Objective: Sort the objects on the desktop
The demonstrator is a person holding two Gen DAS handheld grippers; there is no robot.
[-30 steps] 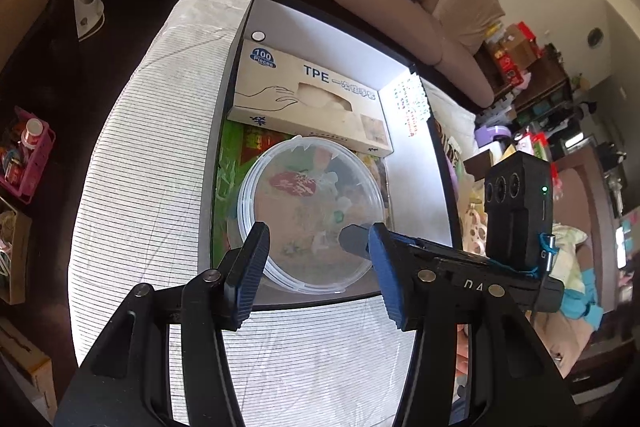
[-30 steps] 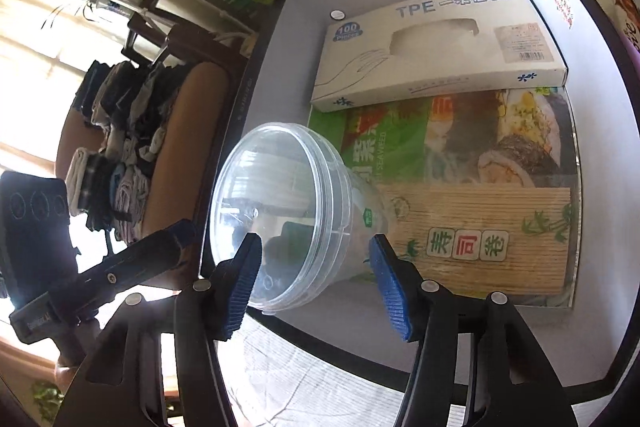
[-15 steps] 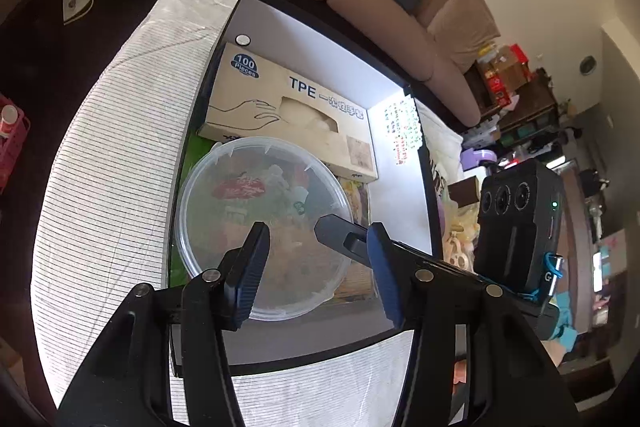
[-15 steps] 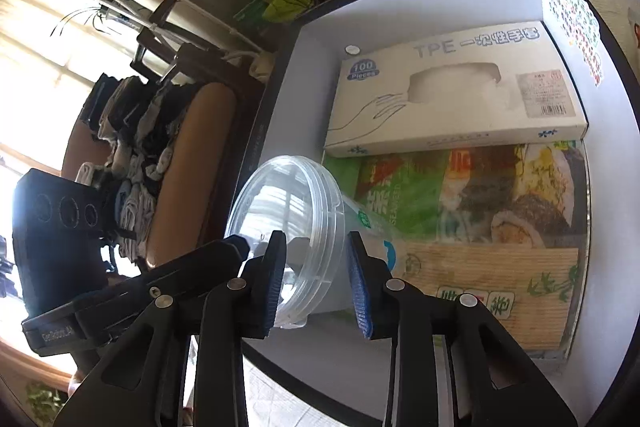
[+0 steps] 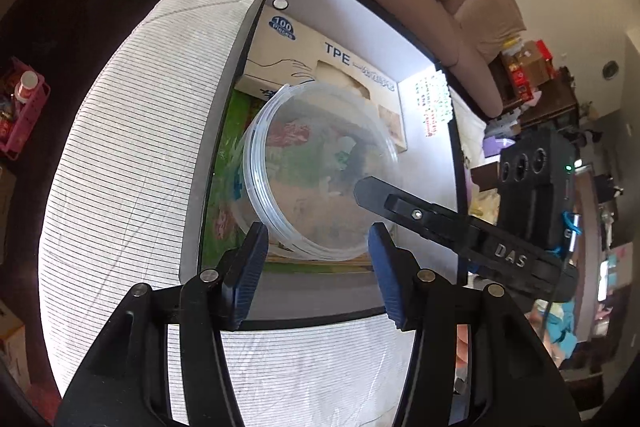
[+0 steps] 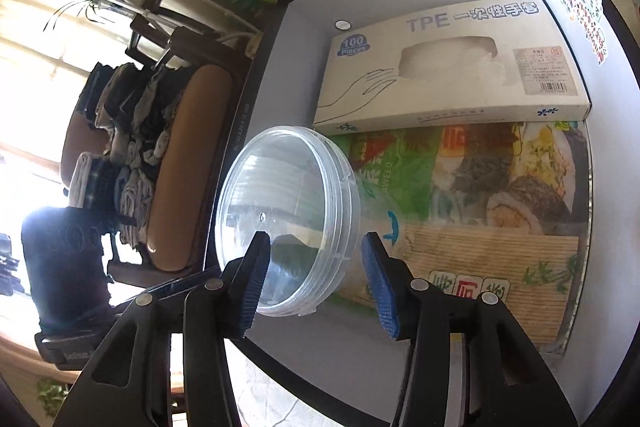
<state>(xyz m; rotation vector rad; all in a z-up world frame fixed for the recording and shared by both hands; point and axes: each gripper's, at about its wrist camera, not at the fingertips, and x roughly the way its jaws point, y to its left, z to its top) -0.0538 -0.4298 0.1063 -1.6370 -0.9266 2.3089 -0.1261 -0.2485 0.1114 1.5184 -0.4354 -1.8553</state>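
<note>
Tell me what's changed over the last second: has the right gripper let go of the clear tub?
The right gripper narrowed around the clear tub's rim half a second ago and has now spread wide again, so it looks released. The tub lies tipped on its side on the seaweed pack, much as before. The left gripper stayed open, and the glove box hasn't moved.

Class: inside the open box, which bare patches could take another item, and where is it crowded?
Free: the white floor strip along the box wall left of the glove box, and the strip between the seaweed pack and the near wall. Crowded: the middle, where the tub lies tilted on the pack.
</note>
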